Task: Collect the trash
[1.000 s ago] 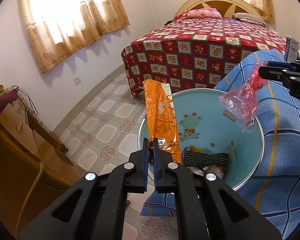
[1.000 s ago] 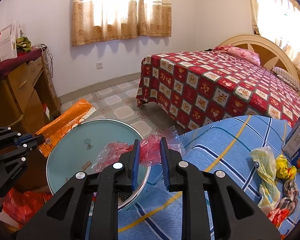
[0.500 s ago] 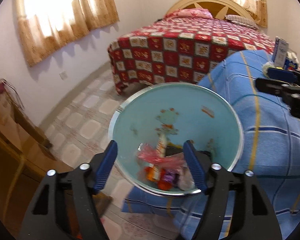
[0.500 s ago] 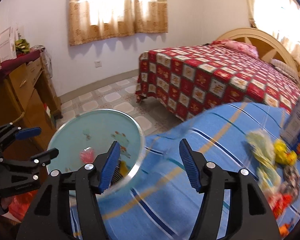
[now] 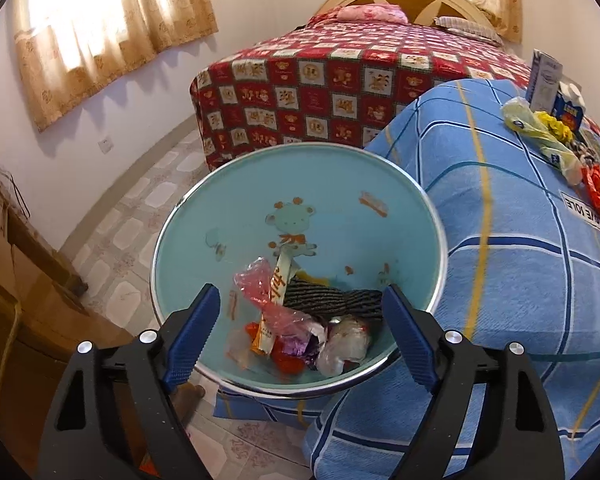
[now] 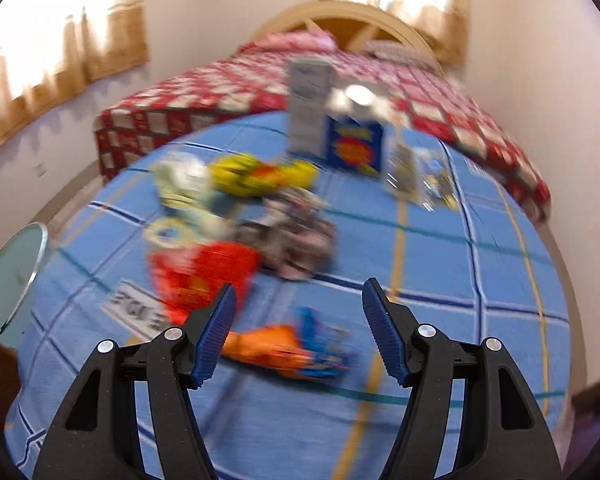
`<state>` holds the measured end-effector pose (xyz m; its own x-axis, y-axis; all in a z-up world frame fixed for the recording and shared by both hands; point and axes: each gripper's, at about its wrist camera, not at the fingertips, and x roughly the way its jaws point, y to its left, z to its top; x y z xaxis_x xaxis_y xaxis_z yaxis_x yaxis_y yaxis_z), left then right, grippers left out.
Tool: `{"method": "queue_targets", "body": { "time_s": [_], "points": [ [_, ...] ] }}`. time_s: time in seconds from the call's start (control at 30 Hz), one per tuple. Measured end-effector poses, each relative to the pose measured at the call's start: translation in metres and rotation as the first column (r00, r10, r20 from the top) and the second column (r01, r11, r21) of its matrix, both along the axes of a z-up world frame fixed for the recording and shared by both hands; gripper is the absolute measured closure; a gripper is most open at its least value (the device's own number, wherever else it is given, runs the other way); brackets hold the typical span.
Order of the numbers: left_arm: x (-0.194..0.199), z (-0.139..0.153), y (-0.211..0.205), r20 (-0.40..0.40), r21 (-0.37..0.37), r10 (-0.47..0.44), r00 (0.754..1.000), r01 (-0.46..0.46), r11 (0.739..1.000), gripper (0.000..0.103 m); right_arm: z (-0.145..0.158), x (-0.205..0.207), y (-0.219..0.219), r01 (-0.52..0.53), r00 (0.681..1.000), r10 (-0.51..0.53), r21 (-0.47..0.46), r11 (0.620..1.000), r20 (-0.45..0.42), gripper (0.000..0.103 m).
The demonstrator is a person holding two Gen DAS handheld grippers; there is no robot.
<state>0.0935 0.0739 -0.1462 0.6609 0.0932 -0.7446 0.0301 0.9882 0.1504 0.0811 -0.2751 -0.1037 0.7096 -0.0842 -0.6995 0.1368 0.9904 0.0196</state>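
Note:
A light blue bin [image 5: 328, 184] with a metal rim stands beside the blue-cloth table [image 5: 500, 280]. Inside lie a pink plastic bag [image 5: 260, 296], an orange wrapper, dark striped trash and a clear bag. My left gripper [image 5: 302, 336] is open and empty just above the bin's near rim. My right gripper [image 6: 298, 336] is open and empty above the table, over an orange-and-blue wrapper [image 6: 288, 346]. A red wrapper [image 6: 202, 276], a grey crumpled wrapper [image 6: 296, 236] and yellow trash [image 6: 260, 174] lie beyond it. The right wrist view is blurred.
A blue carton [image 6: 354, 148] and a grey box [image 6: 310, 108] stand at the table's far side. A bed with a red patterned cover [image 5: 340, 80] is behind. A wooden cabinet [image 5: 16, 300] stands left of the bin, whose rim shows in the right wrist view [image 6: 40, 256].
Both grippers opened and dropped the orange wrapper and pink bag into the bin. The right gripper has swung right from the bin to over the trash on the table.

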Motion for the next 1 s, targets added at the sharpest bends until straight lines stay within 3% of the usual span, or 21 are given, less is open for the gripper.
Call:
{"method": "queue_targets", "body": {
  "time_s": [0.17,0.27,0.57,0.77,0.9,1.0],
  "points": [
    [0.001,0.001,-0.004,-0.001,0.015,0.011,1.0,-0.011,1.0,0.02,-0.02,-0.002,-0.014,-0.021,0.995,0.027,0.067,0.998,-0.092,0.044],
    [0.002,0.003,-0.003,0.008,0.023,0.018,1.0,-0.018,1.0,0.019,-0.022,-0.007,-0.02,-0.03,0.995,0.039,0.099,0.995,-0.091,0.046],
    [0.002,0.008,-0.01,0.019,0.032,-0.004,1.0,0.003,0.999,0.017,-0.022,-0.015,-0.007,-0.126,0.989,0.136,0.134,0.983,-0.062,0.085],
    [0.005,0.013,-0.023,0.024,0.034,-0.029,0.999,0.029,0.999,0.017,-0.019,-0.022,-0.001,-0.148,0.988,0.153,0.124,0.981,-0.036,0.083],
    [0.004,0.013,-0.034,0.02,0.037,-0.054,0.998,0.054,0.998,0.016,-0.019,-0.026,-0.005,-0.14,0.988,0.147,0.144,0.98,-0.043,0.054],
    [0.003,0.011,-0.038,0.016,0.042,-0.066,0.998,0.065,0.997,0.016,-0.02,-0.029,-0.007,-0.129,0.989,0.138,0.141,0.982,-0.058,0.054]
  ]
}}
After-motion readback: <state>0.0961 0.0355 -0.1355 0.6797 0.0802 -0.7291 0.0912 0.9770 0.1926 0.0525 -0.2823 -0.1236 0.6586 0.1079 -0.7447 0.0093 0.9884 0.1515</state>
